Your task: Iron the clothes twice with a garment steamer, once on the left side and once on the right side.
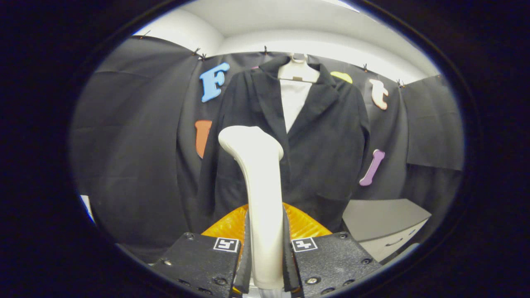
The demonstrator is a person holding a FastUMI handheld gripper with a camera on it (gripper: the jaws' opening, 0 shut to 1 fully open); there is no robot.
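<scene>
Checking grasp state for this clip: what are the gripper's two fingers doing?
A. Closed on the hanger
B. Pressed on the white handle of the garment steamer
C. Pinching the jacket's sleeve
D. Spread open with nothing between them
B: both fingers of the gripper press against the sides of the garment steamer handle, which rises between them, with the black jacket hanging on its hanger beyond.

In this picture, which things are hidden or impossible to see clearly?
- Steamer head face: gripper view, it points away toward the jacket.
- Steamer's lower handle: covered by the tool, whose fingers press it on both sides.
- Jacket's hem and middle: behind the steamer.
- Cabinet: cut off by the edge.
</scene>
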